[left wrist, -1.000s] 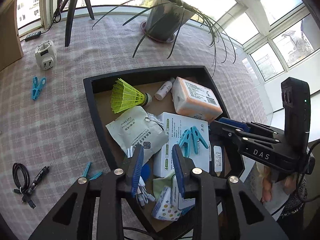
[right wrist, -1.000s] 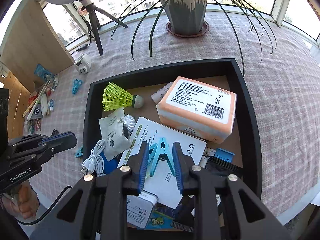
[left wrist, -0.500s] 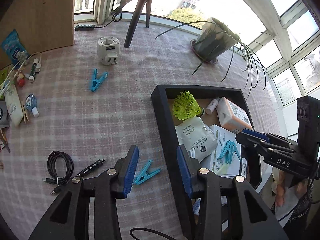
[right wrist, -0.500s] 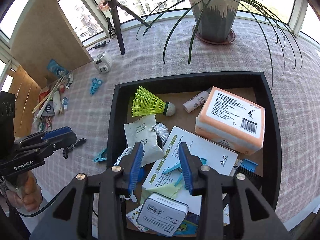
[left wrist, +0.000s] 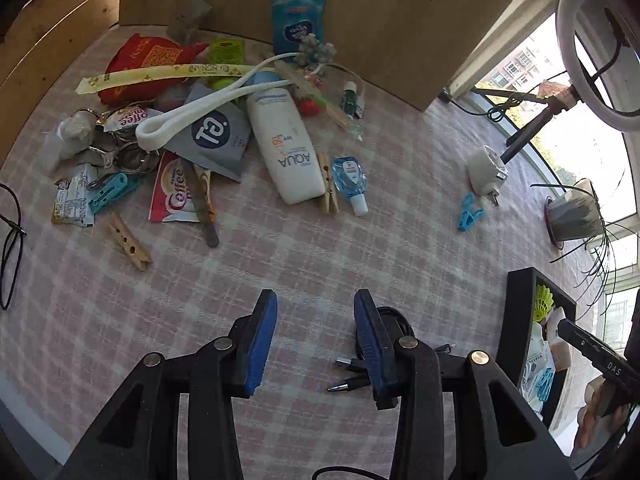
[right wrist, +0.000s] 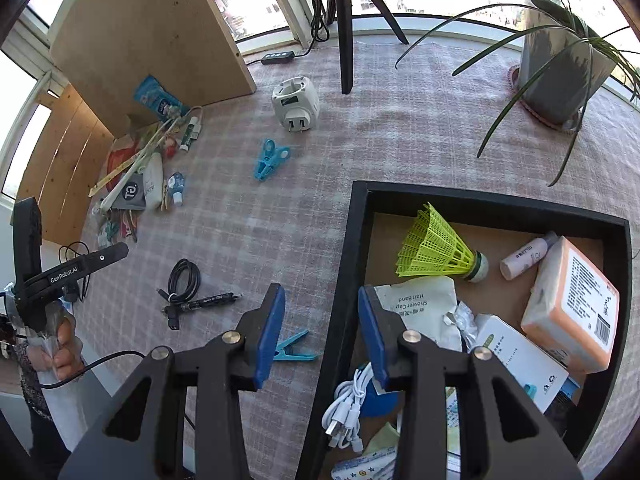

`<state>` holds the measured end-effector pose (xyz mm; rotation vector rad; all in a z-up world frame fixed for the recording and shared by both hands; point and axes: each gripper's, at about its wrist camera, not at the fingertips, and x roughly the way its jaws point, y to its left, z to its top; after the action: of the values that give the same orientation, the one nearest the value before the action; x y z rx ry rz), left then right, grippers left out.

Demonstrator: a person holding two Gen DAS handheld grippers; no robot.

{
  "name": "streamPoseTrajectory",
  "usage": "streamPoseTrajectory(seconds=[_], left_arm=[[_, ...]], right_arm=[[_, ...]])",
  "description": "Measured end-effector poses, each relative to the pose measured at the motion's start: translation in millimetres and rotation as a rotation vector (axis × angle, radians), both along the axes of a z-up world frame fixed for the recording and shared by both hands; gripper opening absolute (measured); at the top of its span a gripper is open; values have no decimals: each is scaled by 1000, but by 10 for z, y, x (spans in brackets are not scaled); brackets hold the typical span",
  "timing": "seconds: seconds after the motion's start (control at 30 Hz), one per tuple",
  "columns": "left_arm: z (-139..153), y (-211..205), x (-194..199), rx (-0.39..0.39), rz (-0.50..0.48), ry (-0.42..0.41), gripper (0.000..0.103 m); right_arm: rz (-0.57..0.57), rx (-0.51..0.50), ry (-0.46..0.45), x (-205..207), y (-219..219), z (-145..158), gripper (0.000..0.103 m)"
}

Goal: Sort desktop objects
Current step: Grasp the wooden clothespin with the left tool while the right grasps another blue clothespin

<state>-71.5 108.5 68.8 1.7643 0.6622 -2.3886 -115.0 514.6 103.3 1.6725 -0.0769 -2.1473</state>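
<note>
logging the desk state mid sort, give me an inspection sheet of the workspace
Surface: checked pink tablecloth, mostly bare in the middle.
Job's things: black tray holding a green shuttlecock, tissue pack and white cable; blue clip on the cloth beside the tray.
Clutter: pile by the wooden board with lotion bottle and wooden pegs.
Grippers: left gripper open, empty; right gripper open, empty.
Cables: coiled black cable next to a pen.
Surroundings: potted plant, tripod, windows.

The right claw [right wrist: 320, 330] hides part of the black tray's [right wrist: 348, 256] left wall.
</note>
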Motion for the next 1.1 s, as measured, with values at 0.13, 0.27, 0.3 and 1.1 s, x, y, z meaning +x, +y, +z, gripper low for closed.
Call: streamPoseTrajectory(seconds=[0.13,0.27,0.3,1.1], left_arm=[[-156,-526,96,-2,121,-32,38],[-263,-884,163,10,205,-45,38],[-284,-962,172,13,223,-49,39],[-628,-1154,-120,-35,284,-109,26]], right_arm=[[18,9,-7,-236,-358,-79,39],[6,0,-49,-499,-728,-271,40],[1,11,-53,-558,-813,-322,40],[-74,148,-95,-1238,-1391,-885,40]])
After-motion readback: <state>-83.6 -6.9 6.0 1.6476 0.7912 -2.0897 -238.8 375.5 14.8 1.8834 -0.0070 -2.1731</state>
